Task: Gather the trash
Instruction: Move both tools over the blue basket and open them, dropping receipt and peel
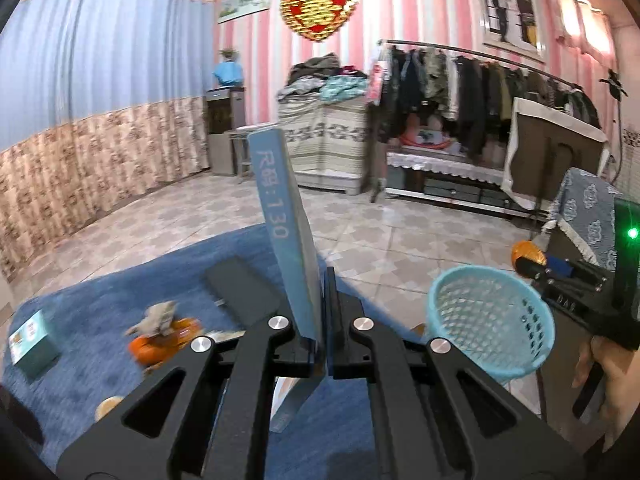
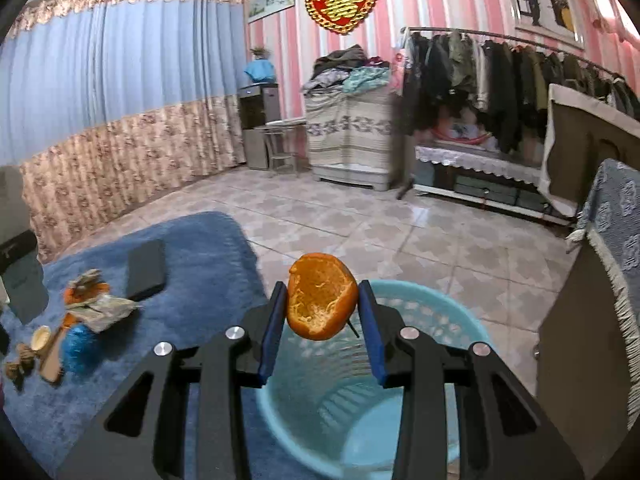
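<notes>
The right tool point(image 2: 322, 312) clamps an orange peel point(image 2: 322, 302) directly above the open blue basket point(image 2: 460, 320), at the blue rug's point(image 2: 200, 264) edge beside bare tiled floor point(image 2: 380, 232). The left tool point(image 1: 325, 320) pinches a flat blue package point(image 1: 286, 216) printed "130".

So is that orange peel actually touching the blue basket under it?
Apart. The right wrist view shows the orange peel pinched in the right gripper, hanging above the basket opening, clear of its rim.
</notes>
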### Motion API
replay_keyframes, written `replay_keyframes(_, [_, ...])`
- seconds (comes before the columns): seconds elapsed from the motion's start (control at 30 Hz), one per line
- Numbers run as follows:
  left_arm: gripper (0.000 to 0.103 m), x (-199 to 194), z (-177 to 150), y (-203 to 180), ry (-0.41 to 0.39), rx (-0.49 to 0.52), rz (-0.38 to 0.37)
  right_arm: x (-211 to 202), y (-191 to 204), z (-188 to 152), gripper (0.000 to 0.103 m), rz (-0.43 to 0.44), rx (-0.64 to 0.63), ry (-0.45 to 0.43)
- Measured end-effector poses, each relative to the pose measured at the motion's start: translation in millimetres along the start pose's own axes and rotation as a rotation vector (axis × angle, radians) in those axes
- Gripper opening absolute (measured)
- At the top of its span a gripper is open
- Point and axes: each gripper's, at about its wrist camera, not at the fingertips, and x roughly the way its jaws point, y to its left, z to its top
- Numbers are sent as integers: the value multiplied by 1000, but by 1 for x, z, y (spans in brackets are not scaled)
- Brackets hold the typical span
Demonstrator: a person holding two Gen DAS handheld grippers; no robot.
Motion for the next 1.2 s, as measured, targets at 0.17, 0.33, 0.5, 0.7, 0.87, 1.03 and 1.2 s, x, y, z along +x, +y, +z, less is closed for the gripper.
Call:
replay_keyframes(0.17, [2,39,13,-51,-7,41,-63,16,-30,-2,37,-54,42,20])
replay_keyframes(0.33, [2,70,22,-96,-17,84,-114,24,-59,-14,37,-108,101,54])
replay_keyframes(0.5, [2,104,22,-136,-15,114,-170,26,-81,-20,37,-130,188,59])
replay_keyframes(0.7, [2,147,6,-172,53,113,-239,37,-93,-32,37,-169,212,103])
replay_keyframes(0.87, [2,169,-14,-197,111,138,-268,34,-111,-39,37,-199,268,102])
replay_keyframes(1.03, [2,178,-22,-208,132,151,-275,34,-115,-42,36,-204,278,108])
replay_keyframes(1.2, [34,177,-22,-200,147,143,-274,35,-111,-39,37,-199,270,107])
